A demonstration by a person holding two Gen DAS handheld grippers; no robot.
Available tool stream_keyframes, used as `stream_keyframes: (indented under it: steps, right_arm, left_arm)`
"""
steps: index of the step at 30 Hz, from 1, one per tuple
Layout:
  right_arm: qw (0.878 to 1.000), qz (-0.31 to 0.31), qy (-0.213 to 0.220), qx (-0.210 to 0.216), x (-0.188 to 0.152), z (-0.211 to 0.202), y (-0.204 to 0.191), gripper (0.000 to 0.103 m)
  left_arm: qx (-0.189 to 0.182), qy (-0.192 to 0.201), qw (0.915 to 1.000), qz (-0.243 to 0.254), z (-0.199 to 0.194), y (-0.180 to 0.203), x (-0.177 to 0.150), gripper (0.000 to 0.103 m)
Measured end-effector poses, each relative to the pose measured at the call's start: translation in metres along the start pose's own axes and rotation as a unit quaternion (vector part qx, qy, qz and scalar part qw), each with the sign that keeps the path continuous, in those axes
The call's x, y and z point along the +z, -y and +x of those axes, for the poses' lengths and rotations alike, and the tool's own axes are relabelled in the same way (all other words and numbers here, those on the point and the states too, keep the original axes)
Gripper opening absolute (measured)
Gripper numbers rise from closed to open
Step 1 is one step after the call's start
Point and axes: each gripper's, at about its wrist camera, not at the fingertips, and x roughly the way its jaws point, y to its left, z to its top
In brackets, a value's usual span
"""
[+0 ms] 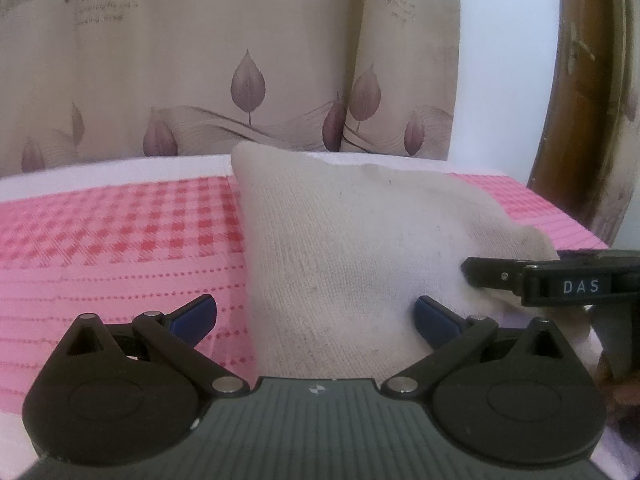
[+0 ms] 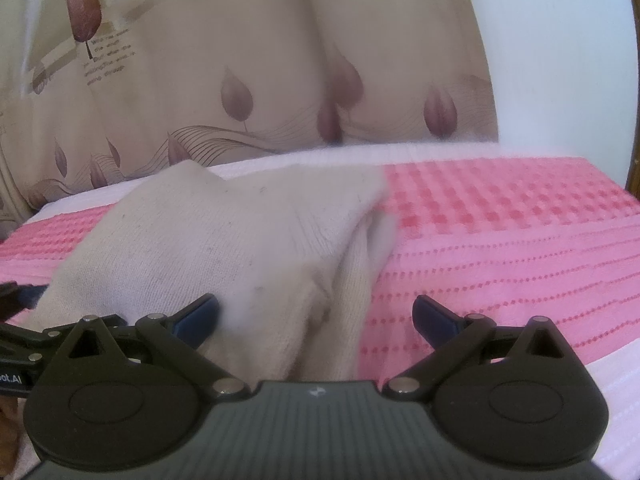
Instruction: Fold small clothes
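Observation:
A cream knitted sock (image 1: 340, 248) lies on a pink checked towel (image 1: 120, 232). My left gripper (image 1: 316, 314) is open, its fingers wide apart astride the sock's near end. The right gripper's black finger (image 1: 492, 274) reaches in from the right at the sock's right edge. In the right wrist view the same sock (image 2: 224, 240) lies folded, a layer lapped over at its right side. My right gripper (image 2: 316, 314) is open over the sock's near end, its left fingertip (image 2: 200, 314) against the cloth. Part of the left gripper (image 2: 16, 296) shows at the far left.
A beige curtain with purple leaf prints (image 1: 248, 80) hangs behind the bed. A white sheet (image 2: 600, 400) borders the pink towel (image 2: 500, 248). A brown wooden frame (image 1: 580, 100) stands at the right beside a white wall.

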Motion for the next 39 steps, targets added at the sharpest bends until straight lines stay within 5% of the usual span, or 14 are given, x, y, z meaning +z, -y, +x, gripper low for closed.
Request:
stream_keyframes:
  steps: [9,15,18,24,28,31,35,39]
  right_arm:
    - [0.995,0.057,-0.054,0.061,0.012,0.01,0.026,0.103]
    - [0.99,0.047,-0.086,0.106,0.028,0.021,0.037,0.103]
    - [0.985,0.04,-0.108,0.132,0.039,0.029,0.043,0.103]
    - [0.974,0.017,-0.129,0.185,0.052,0.048,0.044,0.103]
    - [0.967,0.022,-0.129,0.218,0.055,0.057,0.043,0.103]
    - [0.965,0.034,-0.117,0.232,0.054,0.06,0.042,0.103]
    - [0.962,0.057,-0.107,0.245,0.051,0.062,0.039,0.083]
    - [0.956,0.073,-0.115,0.258,0.051,0.063,0.047,0.08]
  left_arm:
    - [-0.051,-0.004,0.9981,0.033,-0.002,-0.018,0.014,0.103]
    - [-0.141,-0.035,0.9891,-0.022,0.02,-0.056,0.036,0.103]
    - [-0.183,-0.048,0.9801,-0.061,0.037,-0.073,0.044,0.103]
    - [-0.279,-0.097,0.946,-0.134,0.081,-0.093,0.047,0.094]
    - [-0.282,-0.094,0.9477,-0.116,0.087,-0.086,0.049,0.09]
    - [-0.267,-0.093,0.9538,-0.101,0.084,-0.08,0.048,0.078]
    - [-0.243,-0.078,0.9633,-0.082,0.078,-0.07,0.047,0.071]
    - [-0.233,-0.072,0.9675,-0.067,0.076,-0.068,0.046,0.073]
